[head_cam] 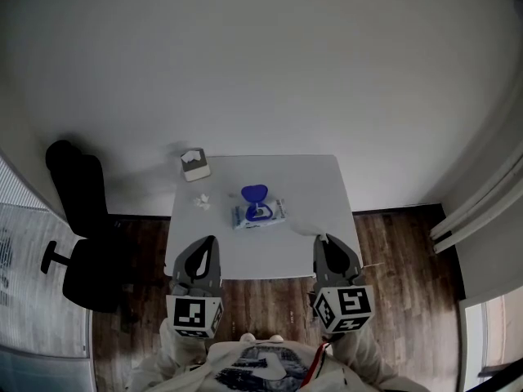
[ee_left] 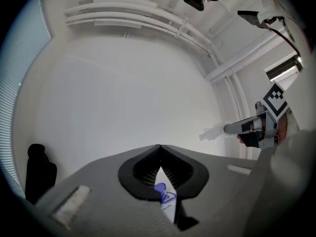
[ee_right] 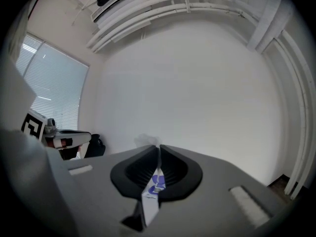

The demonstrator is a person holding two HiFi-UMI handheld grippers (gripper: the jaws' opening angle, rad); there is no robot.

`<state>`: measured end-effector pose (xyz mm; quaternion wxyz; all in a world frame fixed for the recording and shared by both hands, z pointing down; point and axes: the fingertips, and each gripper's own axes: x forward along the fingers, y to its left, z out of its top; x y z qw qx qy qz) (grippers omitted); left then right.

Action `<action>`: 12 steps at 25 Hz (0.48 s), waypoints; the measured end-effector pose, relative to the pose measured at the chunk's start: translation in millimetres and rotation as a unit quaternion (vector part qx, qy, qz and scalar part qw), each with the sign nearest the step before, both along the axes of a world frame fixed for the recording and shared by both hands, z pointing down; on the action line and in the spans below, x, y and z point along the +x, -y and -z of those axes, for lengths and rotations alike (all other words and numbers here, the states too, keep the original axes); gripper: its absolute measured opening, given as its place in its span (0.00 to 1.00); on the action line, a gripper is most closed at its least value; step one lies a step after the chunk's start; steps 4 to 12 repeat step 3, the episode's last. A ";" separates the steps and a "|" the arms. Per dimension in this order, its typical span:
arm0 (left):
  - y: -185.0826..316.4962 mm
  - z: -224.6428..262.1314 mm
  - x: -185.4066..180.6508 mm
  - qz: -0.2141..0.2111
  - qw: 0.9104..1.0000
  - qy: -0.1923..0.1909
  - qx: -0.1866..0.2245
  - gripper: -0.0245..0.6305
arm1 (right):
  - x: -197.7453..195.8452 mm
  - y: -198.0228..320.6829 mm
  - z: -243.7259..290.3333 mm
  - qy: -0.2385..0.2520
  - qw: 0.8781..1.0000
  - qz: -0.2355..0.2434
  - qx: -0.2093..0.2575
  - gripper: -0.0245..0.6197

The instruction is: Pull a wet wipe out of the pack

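1. Now, at the far left a black swivel office chair (head_cam: 82, 243) stands on the dark wood floor, beside the white rectangular table (head_cam: 302, 186) and clear of the work.
2. On the table's back left corner sits a small grey-and-white box (head_cam: 194, 164). A crumpled white scrap of tissue (head_cam: 201, 202) lies just in front of it.
3. The left gripper (head_cam: 211, 240) hovers at the near edge of the table and points level toward the wall. Its jaws meet at the tips and have nothing between them; the pack only shows through the gap lower down, well beyond.
4. The flat blue-and-white plastic pack of wet wipes (head_cam: 260, 213) lies near the middle of the table. Its round blue flip lid (head_cam: 254, 193) stands open on the far side. Neither gripper touches the pack.
5. The right gripper (head_cam: 320, 237) is at the near right edge with its jaws pressed together. A thin white wet wipe (ee_left: 212, 132) is pinched at their tips and hangs crumpled in the air past them. Whether its tail is free of the pack's slot I cannot tell.
6. Judged from this, the pull itself looks done or almost done. The next move would call for drawing the right gripper further from the pack until the wipe is surely free. The left gripper could press the pack down if it starts to lift.
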<state>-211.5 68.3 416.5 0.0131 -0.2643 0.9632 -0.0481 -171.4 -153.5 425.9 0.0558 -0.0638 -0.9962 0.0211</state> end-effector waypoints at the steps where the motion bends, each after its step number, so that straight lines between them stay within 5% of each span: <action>1: 0.0 0.1 -1.9 0.000 1.000 0.000 0.000 0.04 | -1.9 -0.1 -0.2 0.000 1.000 0.000 0.000 0.06; 12: -0.1 -0.1 -6.2 -0.001 1.000 0.000 0.001 0.04 | -6.3 -0.6 -0.6 -0.001 1.000 0.000 -0.001 0.06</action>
